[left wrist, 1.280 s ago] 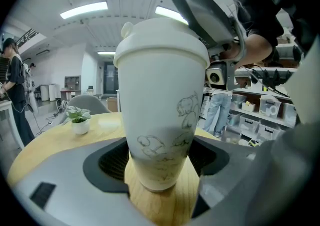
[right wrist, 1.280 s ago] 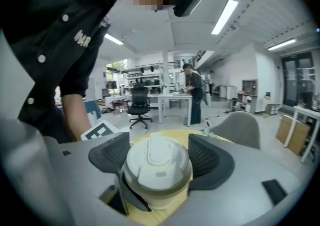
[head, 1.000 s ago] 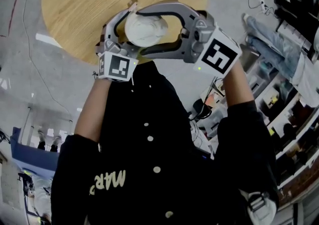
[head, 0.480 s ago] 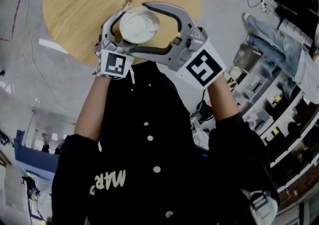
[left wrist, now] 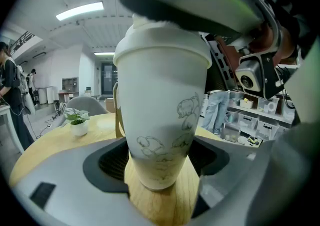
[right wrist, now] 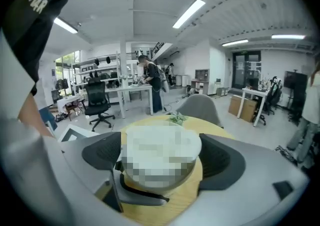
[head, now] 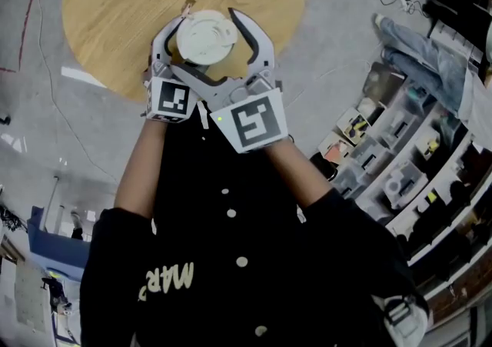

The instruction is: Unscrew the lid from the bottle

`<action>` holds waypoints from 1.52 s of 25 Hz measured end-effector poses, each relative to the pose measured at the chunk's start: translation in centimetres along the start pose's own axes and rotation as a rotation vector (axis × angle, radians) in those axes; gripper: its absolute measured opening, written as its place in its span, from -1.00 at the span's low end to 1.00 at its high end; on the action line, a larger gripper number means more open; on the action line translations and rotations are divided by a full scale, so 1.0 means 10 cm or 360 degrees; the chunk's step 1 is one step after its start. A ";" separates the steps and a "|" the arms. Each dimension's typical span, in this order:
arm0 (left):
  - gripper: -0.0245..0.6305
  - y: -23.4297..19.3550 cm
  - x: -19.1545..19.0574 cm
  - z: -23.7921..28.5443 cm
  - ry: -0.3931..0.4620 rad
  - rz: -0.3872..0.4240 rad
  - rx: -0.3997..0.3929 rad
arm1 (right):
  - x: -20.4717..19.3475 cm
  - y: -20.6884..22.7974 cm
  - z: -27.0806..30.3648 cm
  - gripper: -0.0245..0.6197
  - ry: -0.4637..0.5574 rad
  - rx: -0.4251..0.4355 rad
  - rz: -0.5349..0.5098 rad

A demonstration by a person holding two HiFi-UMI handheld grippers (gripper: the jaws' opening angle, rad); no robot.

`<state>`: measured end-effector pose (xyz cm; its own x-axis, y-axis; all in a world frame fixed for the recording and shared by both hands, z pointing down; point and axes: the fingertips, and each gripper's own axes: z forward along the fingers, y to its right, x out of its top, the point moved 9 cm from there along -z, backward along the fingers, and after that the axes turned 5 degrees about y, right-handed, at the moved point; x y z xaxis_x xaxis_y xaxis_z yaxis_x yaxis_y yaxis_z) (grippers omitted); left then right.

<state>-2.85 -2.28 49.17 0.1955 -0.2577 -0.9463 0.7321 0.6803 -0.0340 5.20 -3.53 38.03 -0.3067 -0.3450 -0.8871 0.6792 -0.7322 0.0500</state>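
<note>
Bottle clamped by fingers of left gripper, fingers of right gripper opening around lid

Black button-front top; white round buttons down middle; pale block lettering on chest. Black sleeves end near elbow.

Left gripper: grey moulded shell, dark ribbed pads. Left cube white with black square marker.

Right gripper: same grey shell, curved grey jaws, dark pads inside. Right cube white with black marker; small green light beside it. Jaws opening, lid between them.
</note>
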 end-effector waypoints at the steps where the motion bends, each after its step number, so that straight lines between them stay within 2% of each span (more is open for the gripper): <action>1: 0.19 0.00 0.01 0.01 0.0008 0.0004 0.0004 | -0.01 -0.01 0.01 0.55 0.0006 -0.0044 -0.0006; 2: 0.19 0.00 0.01 0.01 0.0012 0.0011 0.0005 | -0.03 -0.02 0.02 0.48 0.0016 -0.0072 -0.0012; 5: 0.19 0.02 0.01 0.00 0.0009 -0.0002 0.0004 | -0.05 -0.02 0.00 0.48 0.0046 -0.0079 -0.0023; 9: 0.19 0.04 0.00 -0.01 0.0003 0.0021 -0.0008 | -0.04 0.02 -0.02 0.48 0.0097 0.0043 -0.0076; 11: 0.19 0.03 -0.01 -0.01 0.0008 0.0009 -0.0013 | -0.03 0.07 0.00 0.48 0.0155 0.0204 -0.0149; 19: 0.19 0.04 0.00 -0.01 0.0001 0.0005 -0.0018 | 0.06 0.33 0.11 0.48 0.0174 0.1135 -0.0643; 22: 0.19 0.03 -0.02 -0.01 -0.0009 0.0002 -0.0018 | 0.08 0.37 0.15 0.48 0.0097 0.1294 -0.0711; 24: 0.19 0.03 0.00 -0.01 -0.0005 0.0008 -0.0018 | 0.09 0.37 0.15 0.49 0.0061 0.1290 -0.0723; 27: 0.19 0.03 0.02 0.00 -0.0007 0.0014 -0.0024 | 0.08 0.36 0.11 0.50 0.0047 0.1196 -0.0697; 30: 0.19 0.02 0.03 -0.01 -0.0006 0.0024 -0.0031 | 0.07 0.30 0.05 0.57 0.0041 0.1056 -0.0567; 38: 0.19 0.02 0.00 0.00 -0.0012 0.0010 -0.0035 | -0.01 0.08 -0.03 0.59 0.0008 0.0260 -0.0076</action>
<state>-2.71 -2.12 49.19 0.2049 -0.2587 -0.9440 0.7163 0.6969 -0.0355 5.96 -3.94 38.04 -0.3325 -0.3050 -0.8924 0.5464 -0.8336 0.0813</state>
